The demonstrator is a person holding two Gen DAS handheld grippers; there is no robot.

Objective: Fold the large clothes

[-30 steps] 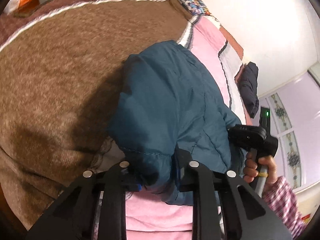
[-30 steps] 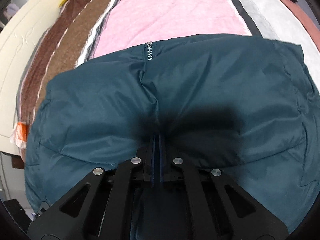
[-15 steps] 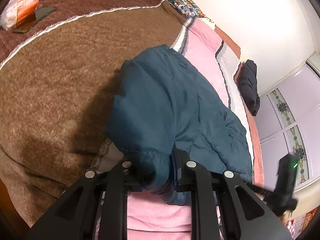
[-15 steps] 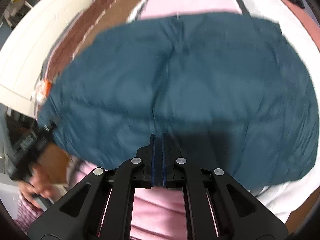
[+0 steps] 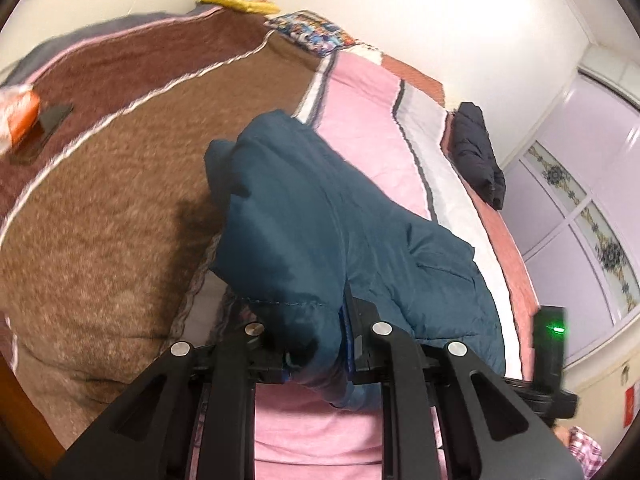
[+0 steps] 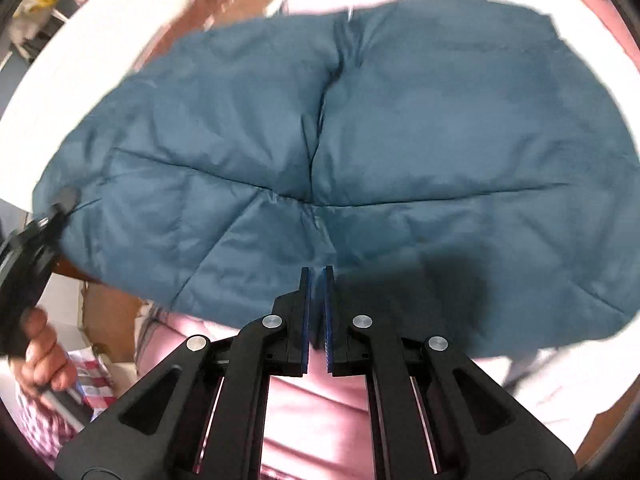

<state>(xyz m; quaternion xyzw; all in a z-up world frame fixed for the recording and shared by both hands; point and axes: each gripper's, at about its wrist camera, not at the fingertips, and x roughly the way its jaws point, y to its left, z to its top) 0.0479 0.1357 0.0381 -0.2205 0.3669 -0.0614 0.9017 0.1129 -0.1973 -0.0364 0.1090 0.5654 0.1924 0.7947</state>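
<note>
Bed [image 5: 120, 208]: brown and pink covers, beyond jaws in both views.
Jacket [image 6: 360, 140]: teal, spread ahead of right jaws, likely laid flat for folding.
Left gripper [image 5: 316, 344]: clenched on jacket hem, presumably lifting edge.
Right gripper [image 6: 317, 312]: near-closed, nothing between, just short of jacket.
Left view alone: black garment [image 5: 476, 156] far right.

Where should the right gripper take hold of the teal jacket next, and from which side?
Grip the near hem of the teal jacket, coming in low from the pink blanket side. That edge lies loose before the right gripper; the puffy middle is probably too thick to pinch. Left gripper holds the far end.
</note>
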